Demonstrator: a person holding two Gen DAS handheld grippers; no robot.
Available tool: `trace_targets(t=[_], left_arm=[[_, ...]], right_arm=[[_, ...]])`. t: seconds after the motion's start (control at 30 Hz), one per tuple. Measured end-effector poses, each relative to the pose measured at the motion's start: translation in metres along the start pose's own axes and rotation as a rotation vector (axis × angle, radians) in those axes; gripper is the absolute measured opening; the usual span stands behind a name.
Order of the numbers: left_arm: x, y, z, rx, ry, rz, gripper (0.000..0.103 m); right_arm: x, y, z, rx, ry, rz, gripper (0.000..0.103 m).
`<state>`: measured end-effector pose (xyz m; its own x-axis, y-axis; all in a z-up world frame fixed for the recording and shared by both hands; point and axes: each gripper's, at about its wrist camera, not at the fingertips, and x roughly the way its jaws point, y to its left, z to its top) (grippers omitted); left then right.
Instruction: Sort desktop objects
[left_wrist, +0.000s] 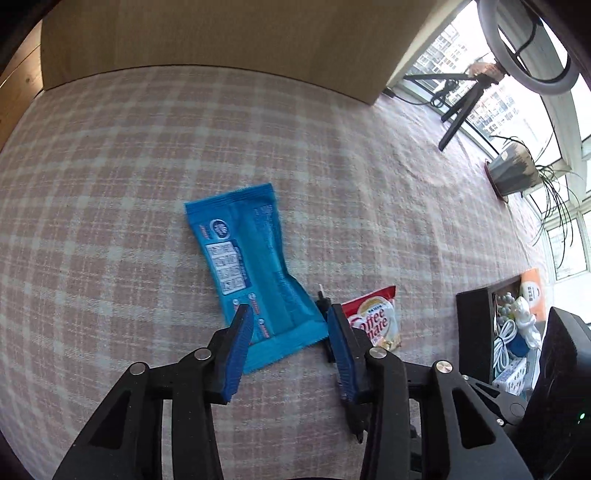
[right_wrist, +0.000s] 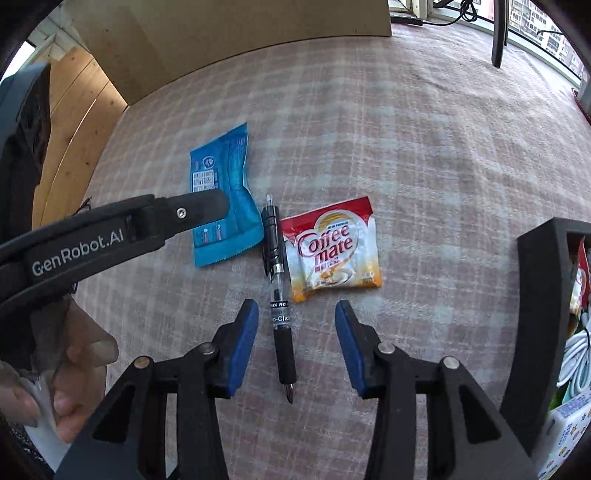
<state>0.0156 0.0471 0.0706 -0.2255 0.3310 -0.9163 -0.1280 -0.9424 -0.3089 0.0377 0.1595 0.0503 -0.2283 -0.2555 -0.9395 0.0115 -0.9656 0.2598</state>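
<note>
A pink-and-white checked tablecloth (left_wrist: 332, 155) covers the table surface below and ahead of the gripper. A plain cardboard panel (left_wrist: 221, 40) stands upright along the far edge. To its left, pale wooden boards (right_wrist: 74, 122) show. Far to the right, daylit windows (left_wrist: 491, 107) face apartment blocks. Before them stand a ring light (left_wrist: 524, 44) on a black tripod (left_wrist: 461, 110) and a potted plant (left_wrist: 513, 173).

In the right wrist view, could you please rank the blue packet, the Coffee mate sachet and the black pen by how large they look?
1. Blue packet and Coffee mate sachet: about alike, and the left gripper hides part of the packet, so unranked.
2. Black pen: longest, but thinnest.
</note>
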Motion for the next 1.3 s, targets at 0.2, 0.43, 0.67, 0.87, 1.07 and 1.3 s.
trace_targets(t=[0.2, 0.43, 0.67, 0.87, 1.07, 1.3], left_arm=[[0.016, -0.024, -0.002, 0.025, 0.053, 0.009, 0.033], [0.025, -0.030, -0.010, 0.018, 0.094, 0.001, 0.031], [0.028, -0.043, -0.021, 0.025, 0.112, 0.003, 0.031], [0.018, -0.050, -0.029, 0.012, 0.108, -0.014, 0.031], [0.026, -0.059, -0.041, 0.040, 0.156, -0.018, 0.026], [0.030, -0.070, -0.049, 0.060, 0.128, 0.004, 0.016]], right_arm=[[0.005, -0.002, -0.009, 0.005, 0.000, -0.018, 0.033], [0.004, -0.001, -0.020, 0.013, -0.023, 0.006, 0.022], [0.001, -0.010, -0.033, 0.062, -0.034, 0.054, 0.012], [-0.004, -0.016, -0.043, 0.085, -0.045, 0.073, 0.012], [-0.008, -0.026, -0.056, 0.123, -0.054, 0.107, 0.012], [-0.018, -0.031, -0.071, 0.143, -0.073, 0.114, 0.011]])
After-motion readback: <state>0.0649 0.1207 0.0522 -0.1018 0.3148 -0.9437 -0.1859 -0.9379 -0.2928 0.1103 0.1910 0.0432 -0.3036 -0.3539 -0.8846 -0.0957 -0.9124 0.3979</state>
